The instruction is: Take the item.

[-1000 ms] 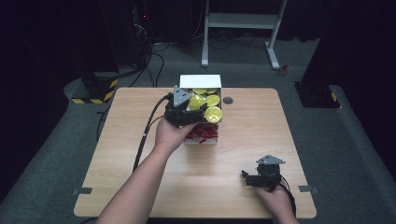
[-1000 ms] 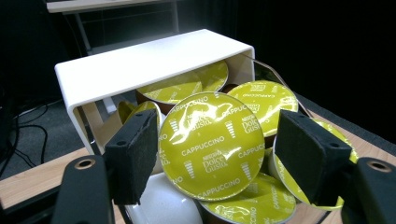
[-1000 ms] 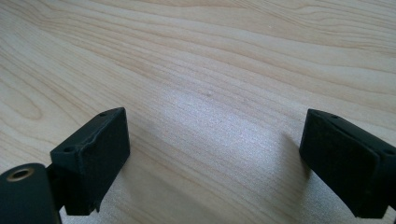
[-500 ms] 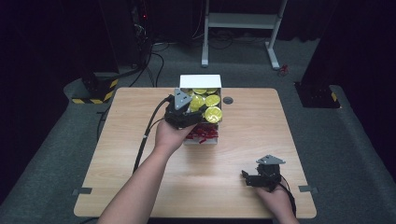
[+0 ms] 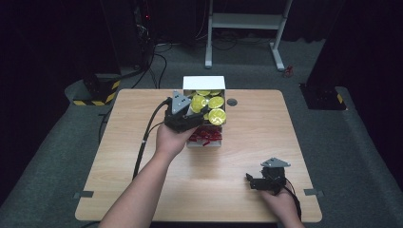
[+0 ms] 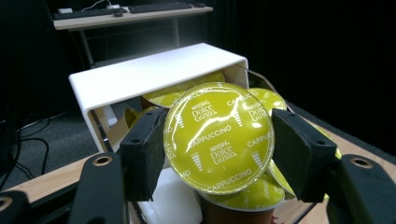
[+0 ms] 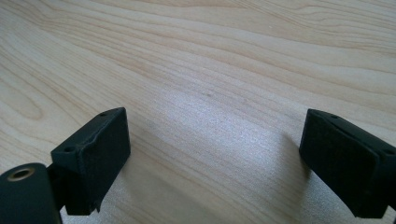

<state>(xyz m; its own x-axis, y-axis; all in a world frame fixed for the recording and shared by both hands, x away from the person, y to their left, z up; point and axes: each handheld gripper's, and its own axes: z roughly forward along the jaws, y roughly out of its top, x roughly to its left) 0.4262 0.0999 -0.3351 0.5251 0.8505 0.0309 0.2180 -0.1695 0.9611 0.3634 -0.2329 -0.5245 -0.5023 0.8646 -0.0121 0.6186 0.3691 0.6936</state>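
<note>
A yellow-lidded coffee capsule (image 6: 218,140) printed "Dolce Gusto Cappuccino" sits between the pads of my left gripper (image 6: 218,149), and both pads touch its rim. In the high view the left gripper (image 5: 194,112) is at the left side of a white box (image 5: 204,83) holding several more yellow capsules (image 5: 216,116). Its open white lid (image 6: 154,77) stands behind them. My right gripper (image 5: 250,180) rests low over the table's near right part, open, with bare wood between its pads (image 7: 98,154).
Red wrapped items (image 5: 205,136) fill the front part of the box. A small dark round disc (image 5: 232,102) lies on the wooden table (image 5: 119,185) to the right of the box. The left gripper's cable (image 5: 145,137) trails down over the table's left side.
</note>
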